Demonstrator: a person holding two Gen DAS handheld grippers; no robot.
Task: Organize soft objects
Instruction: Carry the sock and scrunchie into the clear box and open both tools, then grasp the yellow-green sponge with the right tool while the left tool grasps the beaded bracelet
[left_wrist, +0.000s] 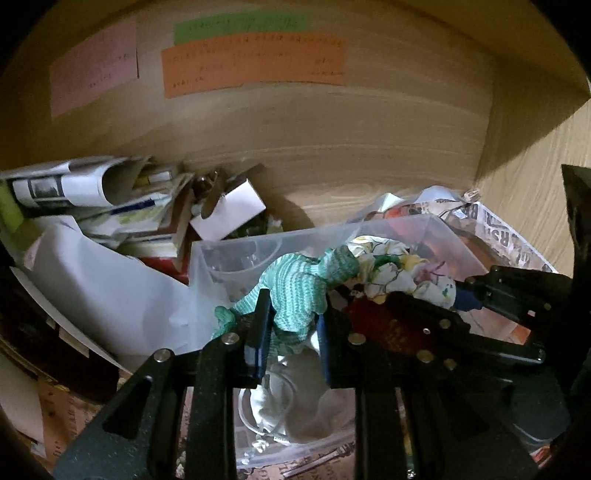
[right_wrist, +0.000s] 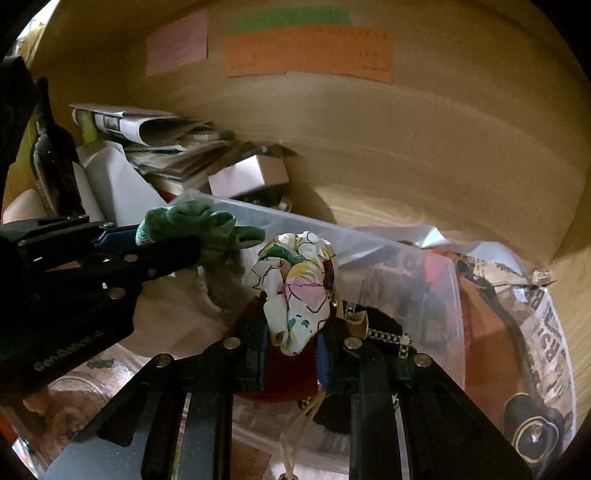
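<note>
Green knit cloth (left_wrist: 295, 291) sits pinched in your left gripper (left_wrist: 291, 332), floral cloth (right_wrist: 295, 288) in your right gripper (right_wrist: 291, 343), both above the clear bin (left_wrist: 229, 254); crowded jaws could snag each other's cloth

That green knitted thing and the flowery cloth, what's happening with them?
A person holds two grippers over a clear plastic bin. The left gripper has the green knitted cloth between its fingers, and the right gripper has the flowery cloth. Both cloths hang just above the bin, which already holds other soft things.
</note>
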